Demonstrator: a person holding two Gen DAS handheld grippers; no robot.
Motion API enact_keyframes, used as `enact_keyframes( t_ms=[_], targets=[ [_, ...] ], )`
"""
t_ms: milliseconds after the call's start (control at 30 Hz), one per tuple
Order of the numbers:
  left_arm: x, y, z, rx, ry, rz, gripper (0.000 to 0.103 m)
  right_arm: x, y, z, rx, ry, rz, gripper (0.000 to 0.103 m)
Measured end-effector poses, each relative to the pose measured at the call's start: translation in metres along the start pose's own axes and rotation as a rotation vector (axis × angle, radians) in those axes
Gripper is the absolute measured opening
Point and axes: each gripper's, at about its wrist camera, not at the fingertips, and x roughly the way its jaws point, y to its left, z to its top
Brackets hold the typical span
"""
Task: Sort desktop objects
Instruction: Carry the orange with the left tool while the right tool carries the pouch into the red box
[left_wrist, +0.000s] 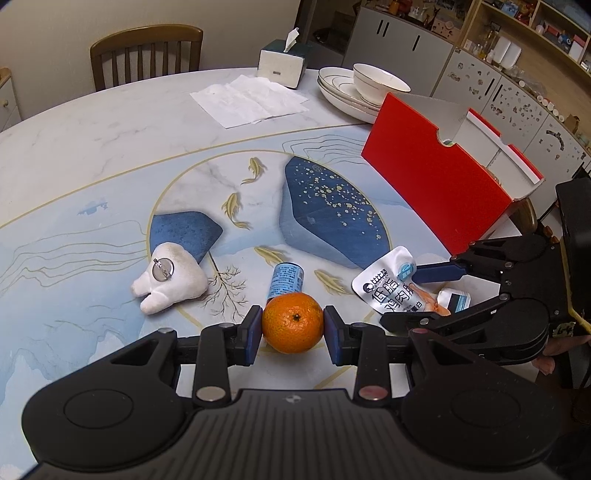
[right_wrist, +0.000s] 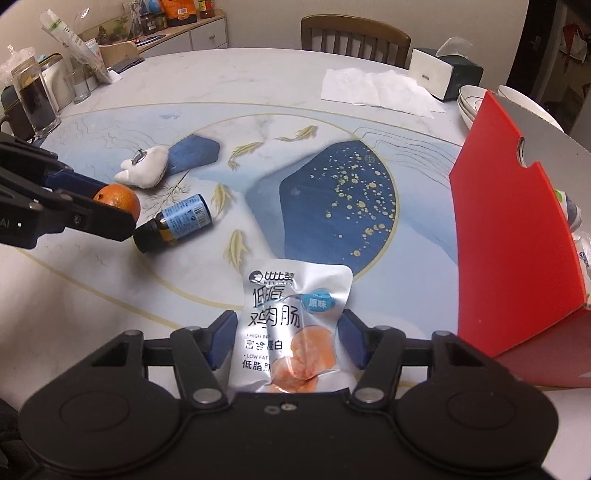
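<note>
The left tool (left_wrist: 292, 325) is gripping the orange (left_wrist: 293, 322), pads pressing both its sides, just in front of the lying brown bottle (left_wrist: 286, 279) on the bench (left_wrist: 92, 155). The right tool (right_wrist: 287, 338) is straddling the silver sausage pouch (right_wrist: 291, 325), pads apart from it, beside the red box (right_wrist: 513, 258).

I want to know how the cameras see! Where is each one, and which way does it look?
Left wrist: rides on the left gripper, looking down its fingers at the clamped orange; the right gripper shows too.
Right wrist: rides on the right gripper, looking down over the snack pouch between its fingers.
Both share the orange, bottle, plush tooth, red box.
</note>
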Motion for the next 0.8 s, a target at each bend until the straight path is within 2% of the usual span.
enact_keyframes(
  t_ms=[300,800],
  targets=[
    [-0.002,-0.011,0.001,0.008,-0.006,-0.006,0.034,-0.018,-0.004,-0.004,0.007,-0.023,-0.005,0.056],
    [-0.010,-0.062,0.026,0.087,-0.045,-0.056,0.034,-0.094,-0.037,0.000,0.088,-0.154,-0.005,0.056]
  ],
)
